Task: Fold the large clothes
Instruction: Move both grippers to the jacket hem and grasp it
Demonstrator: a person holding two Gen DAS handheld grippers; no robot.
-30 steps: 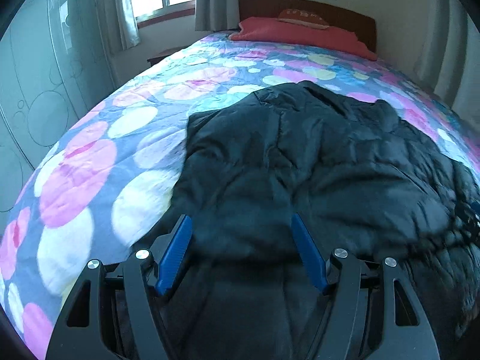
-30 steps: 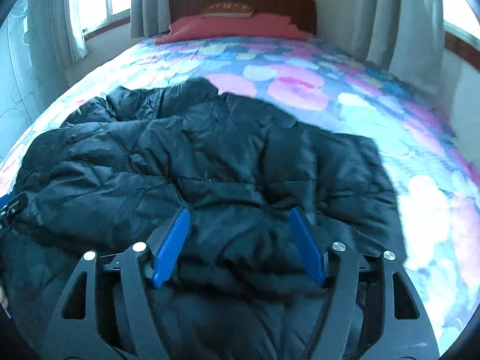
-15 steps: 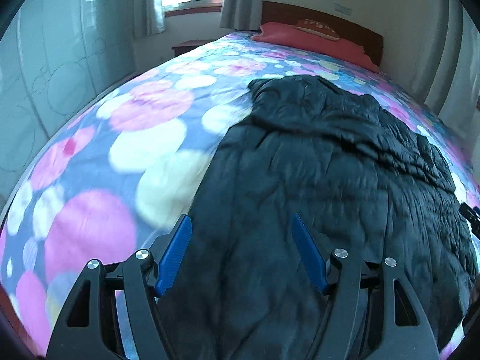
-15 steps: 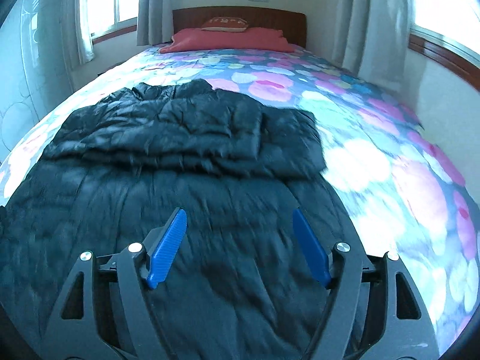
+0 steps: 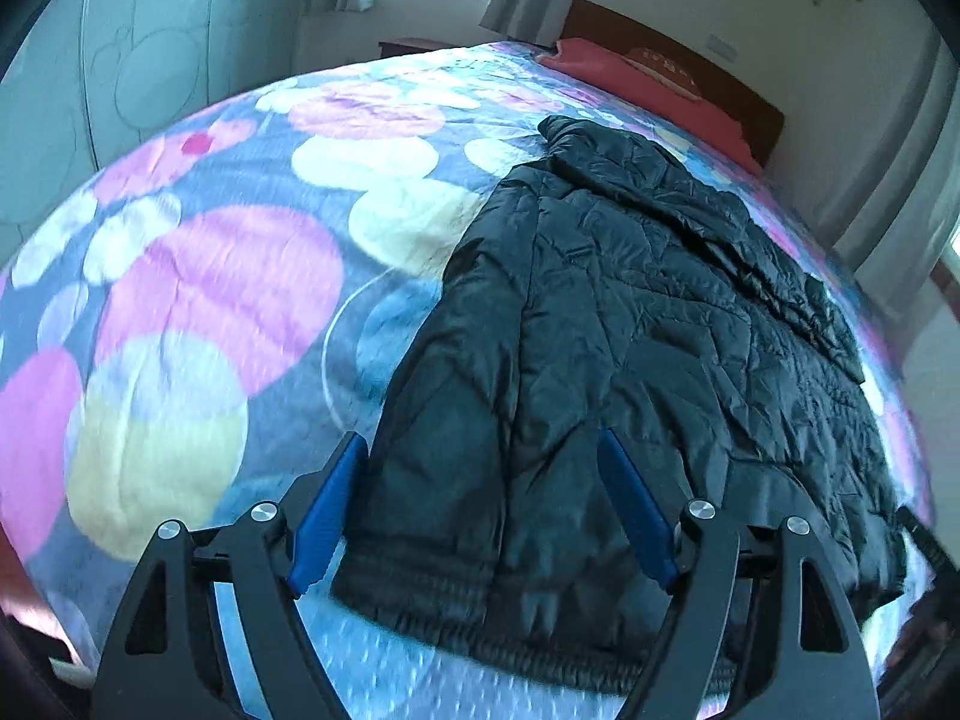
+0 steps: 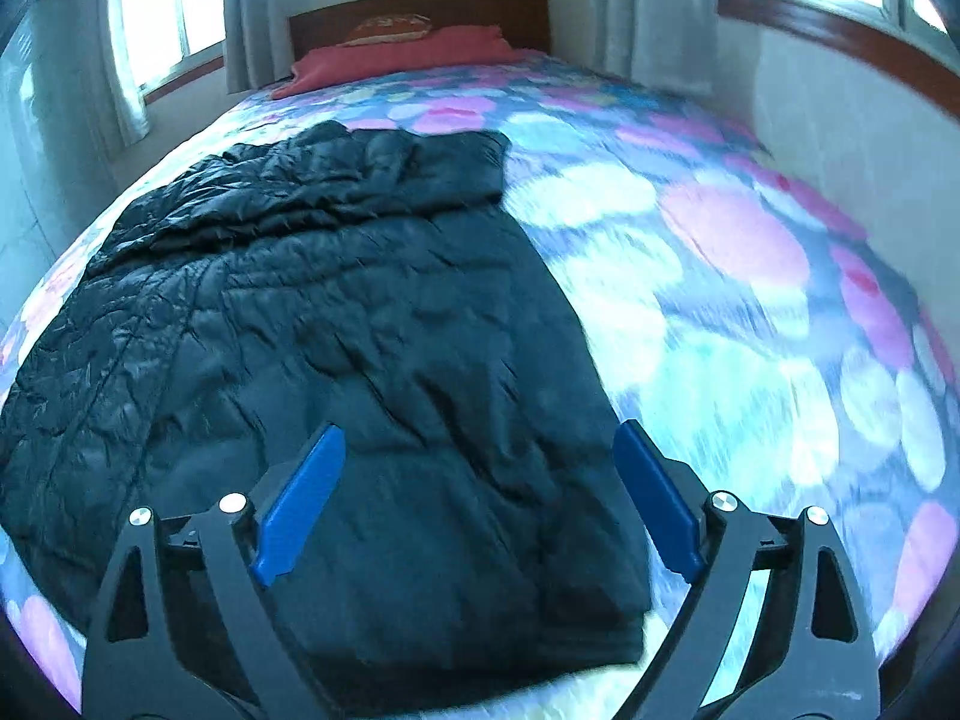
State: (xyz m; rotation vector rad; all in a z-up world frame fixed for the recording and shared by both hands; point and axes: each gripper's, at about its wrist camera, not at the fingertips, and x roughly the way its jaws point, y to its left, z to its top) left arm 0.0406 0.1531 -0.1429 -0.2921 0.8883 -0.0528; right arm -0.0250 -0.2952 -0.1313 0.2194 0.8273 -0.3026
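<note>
Left wrist view: the black jacket [image 5: 630, 330] lies flat on the bed [image 5: 210, 300], its hem below the left gripper [image 5: 480, 504], jaws spreading, empty. Right gripper [image 6: 480, 498] likewise, spreading above the jacket's other corner.

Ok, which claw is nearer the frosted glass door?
Left. The left claw is over the jacket hem corner facing the frosted glass door; the right claw is over the opposite corner, the jacket's width farther. Both are opening, holding nothing.

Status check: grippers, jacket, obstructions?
Left gripper and right gripper opening, nothing pinched. Black jacket flat on bedspread. No obstructions.
</note>
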